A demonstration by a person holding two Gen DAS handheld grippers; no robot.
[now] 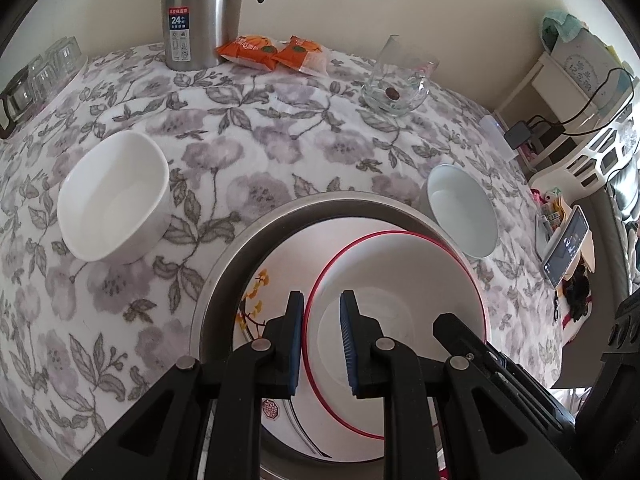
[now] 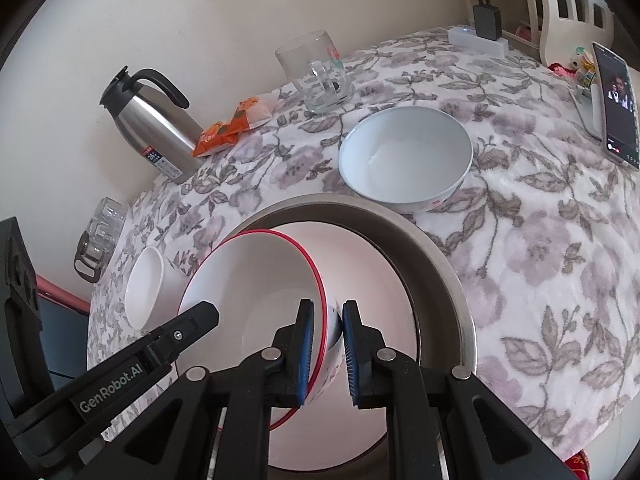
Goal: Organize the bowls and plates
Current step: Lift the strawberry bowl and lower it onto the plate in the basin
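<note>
Both grippers' jaws straddle the red-rimmed bowl (image 2: 256, 300), left gripper (image 1: 322, 344) slack at nine o'clock, right gripper (image 2: 326, 354) pinching at three; glazed, slippery, breakable.

The steel thermos (image 1: 200, 12) label reads "24"; the left hand-held gripper (image 2: 120, 384) bears "GenRobot.AI".

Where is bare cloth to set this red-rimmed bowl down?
Bare tablecloth lies between the squarish white bowl, the round white bowl and the metal basin. More lies right of the basin in the right wrist view. The back edge is crowded: thermos, snack packets, glass mug.
</note>
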